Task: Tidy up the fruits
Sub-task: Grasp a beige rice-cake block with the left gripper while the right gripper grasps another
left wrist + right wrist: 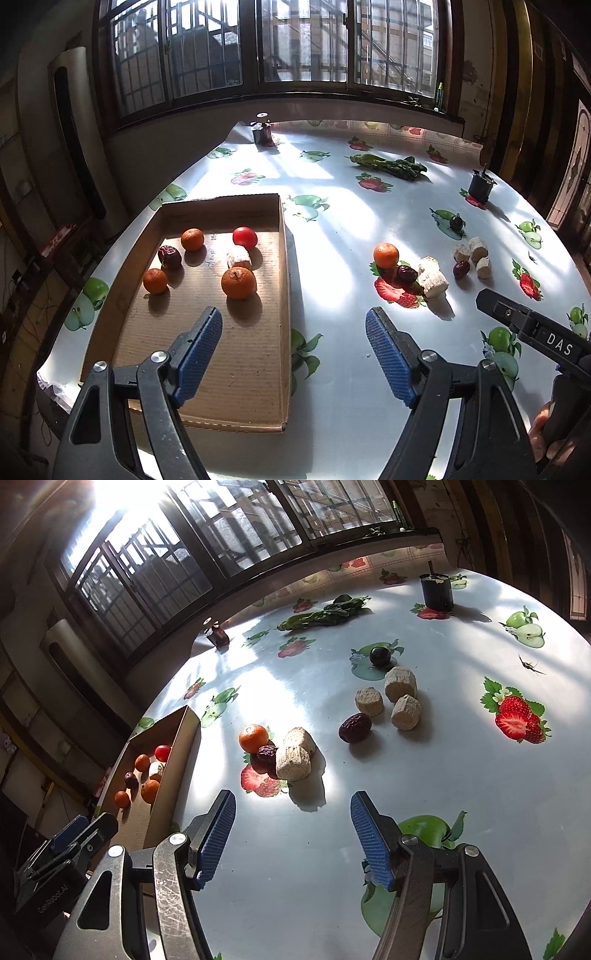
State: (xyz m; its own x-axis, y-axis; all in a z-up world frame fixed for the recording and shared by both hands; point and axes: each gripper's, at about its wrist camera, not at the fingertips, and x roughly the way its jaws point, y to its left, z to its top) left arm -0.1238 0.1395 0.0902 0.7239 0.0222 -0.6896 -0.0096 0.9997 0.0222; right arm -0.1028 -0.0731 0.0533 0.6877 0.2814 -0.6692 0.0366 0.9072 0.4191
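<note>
A shallow cardboard box (284, 295) lies at the left and holds three oranges (238, 282), a red tomato (245, 236), a dark date (170, 256) and a pale chunk (239, 258). On the table to its right sit an orange (253, 738), a date (266, 755) and two pale chunks (292, 762) in a cluster. Farther right are another date (355, 727), three pale chunks (400, 684) and a dark round fruit (379, 656). My left gripper (293, 325) is open over the box's right wall, with nothing between its pads. My right gripper (292, 812) is open and empty, just short of the cluster.
The round table (424, 775) wears a glossy cloth printed with fruit. Leafy greens (325, 614) lie at the back. A black canister (436, 590) stands back right, a small dark jar (218, 633) back left. Windows run behind the table. A hand (543, 435) holds the right gripper's handle.
</note>
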